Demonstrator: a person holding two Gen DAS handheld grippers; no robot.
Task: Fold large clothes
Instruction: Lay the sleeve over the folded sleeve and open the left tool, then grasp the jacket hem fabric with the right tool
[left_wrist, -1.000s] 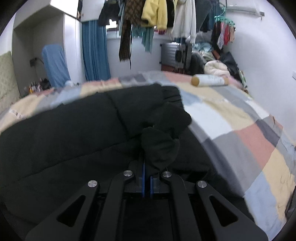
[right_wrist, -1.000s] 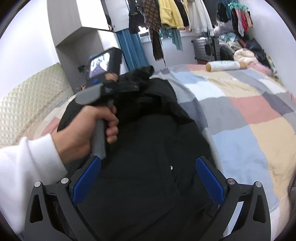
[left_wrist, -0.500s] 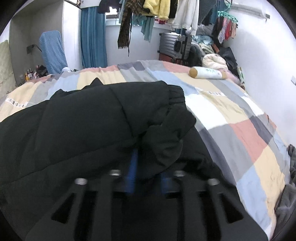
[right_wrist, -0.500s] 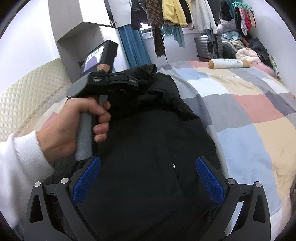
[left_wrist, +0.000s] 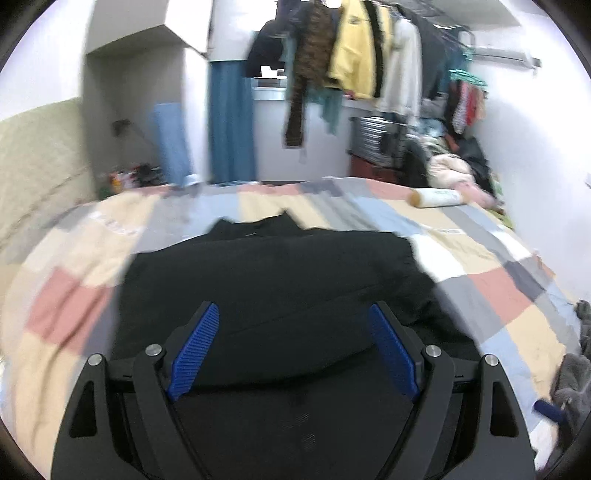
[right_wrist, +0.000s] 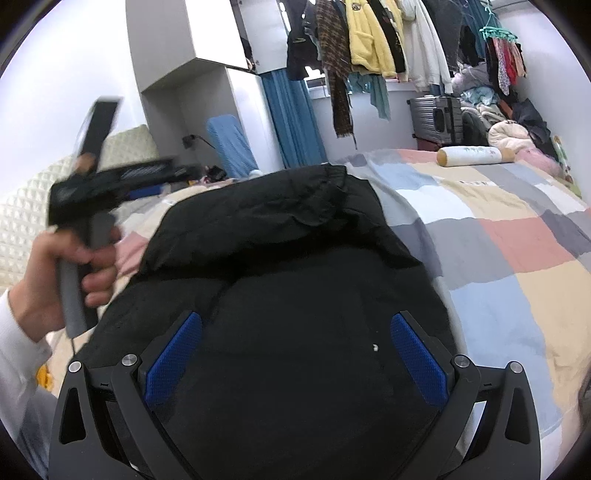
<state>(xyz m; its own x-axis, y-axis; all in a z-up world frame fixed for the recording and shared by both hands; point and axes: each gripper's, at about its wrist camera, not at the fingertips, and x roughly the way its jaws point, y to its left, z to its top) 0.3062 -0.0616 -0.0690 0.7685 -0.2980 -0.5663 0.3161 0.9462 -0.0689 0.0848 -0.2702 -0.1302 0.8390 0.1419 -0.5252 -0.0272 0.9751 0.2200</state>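
Your big black padded jacket (right_wrist: 295, 266) lies across the bed with the patchwork quilt of pink, cream, grey and pale blue squares (right_wrist: 517, 251), already partly gathered. In the right wrist view a sleeve or side panel is laid over the body, its elastic cuff end near the top of the bundle, and the outline looks roughly rectangular in the left wrist view (left_wrist: 273, 280). So I judge the first inward fold as made.

Your left gripper (left_wrist: 291, 347) has its blue-padded jaws opening, with no cloth pinched between them; the jacket sits below and beyond the pads. You can also see it, blurred, in your left hand (right_wrist: 70, 280) off to the jacket's side. Your right gripper (right_wrist: 295, 358) hangs over the near part of the jacket with jaws spread wide, gripping nothing.

What probably remains: bring in the other side if it is loose, which I cannot tell from here, then fold the length over and flatten the puffy bulk.
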